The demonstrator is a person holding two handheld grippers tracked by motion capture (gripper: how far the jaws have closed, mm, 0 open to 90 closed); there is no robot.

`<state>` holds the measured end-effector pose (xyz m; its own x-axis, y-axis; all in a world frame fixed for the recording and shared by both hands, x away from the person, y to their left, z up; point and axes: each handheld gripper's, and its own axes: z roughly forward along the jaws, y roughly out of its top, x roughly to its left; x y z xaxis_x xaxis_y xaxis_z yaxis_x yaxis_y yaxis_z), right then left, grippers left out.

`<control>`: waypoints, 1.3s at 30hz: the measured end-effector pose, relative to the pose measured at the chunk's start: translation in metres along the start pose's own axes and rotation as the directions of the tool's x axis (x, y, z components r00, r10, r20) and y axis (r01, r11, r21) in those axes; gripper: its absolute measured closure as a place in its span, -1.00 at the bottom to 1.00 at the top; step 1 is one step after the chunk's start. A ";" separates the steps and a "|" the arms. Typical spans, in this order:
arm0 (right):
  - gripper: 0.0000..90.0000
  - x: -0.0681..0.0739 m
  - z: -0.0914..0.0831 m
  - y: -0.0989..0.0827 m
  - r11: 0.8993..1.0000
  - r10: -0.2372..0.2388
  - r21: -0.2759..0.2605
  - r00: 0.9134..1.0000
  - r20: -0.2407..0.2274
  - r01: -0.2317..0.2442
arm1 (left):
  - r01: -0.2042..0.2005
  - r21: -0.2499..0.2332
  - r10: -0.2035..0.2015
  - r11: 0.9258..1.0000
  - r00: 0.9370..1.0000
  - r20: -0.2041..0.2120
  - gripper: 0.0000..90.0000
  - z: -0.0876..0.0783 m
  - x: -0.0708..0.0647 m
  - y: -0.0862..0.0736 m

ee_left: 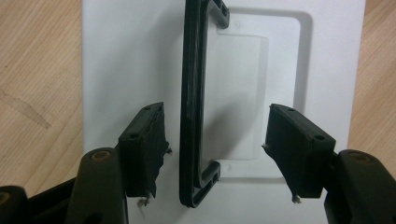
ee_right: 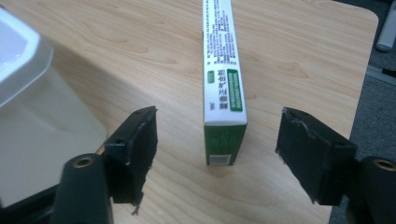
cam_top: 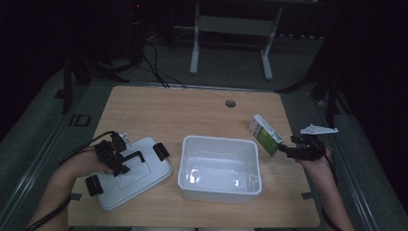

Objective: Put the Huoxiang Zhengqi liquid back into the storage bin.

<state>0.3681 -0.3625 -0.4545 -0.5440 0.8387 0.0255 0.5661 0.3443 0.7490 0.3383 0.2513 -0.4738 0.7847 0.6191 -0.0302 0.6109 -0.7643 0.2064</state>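
Note:
A white lid (cam_top: 144,180) lies flat on the left of the wooden table (cam_top: 192,110), with a black handle (cam_top: 132,156) standing up from its middle. My left gripper (cam_top: 124,164) hovers over it, open. In the left gripper view the handle (ee_left: 191,93) rises between the jaws of the left gripper (ee_left: 215,114), nearer one pad and touched by neither, above the lid (ee_left: 121,56). At the right, a green and white box (cam_top: 264,134) sits beside the open white bin (cam_top: 219,138). My right gripper (cam_top: 285,148) is open. In its own view the box (ee_right: 224,93) stands between the jaws of the right gripper (ee_right: 218,116), gaps on both sides.
Black clips (cam_top: 161,151) sit at the two ends of the lid. The bin's wall (ee_right: 18,51) is close to the right gripper's left jaw. A round cable hole (cam_top: 230,103) lies near the table's far edge. A white frame (cam_top: 195,48) stands on the floor beyond.

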 end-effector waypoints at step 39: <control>-0.19 -0.008 0.070 0.076 0.930 -0.077 0.358 0.996 -0.037 0.085 | -0.019 0.020 0.019 1.000 1.000 0.005 -0.15 0.001 0.000 -0.003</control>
<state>0.4588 -0.3133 -0.4441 -0.6086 0.7935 -0.0073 0.7019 0.5426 0.4614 0.3363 0.2530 -0.4750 0.7966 0.6037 -0.0312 0.5979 -0.7793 0.1877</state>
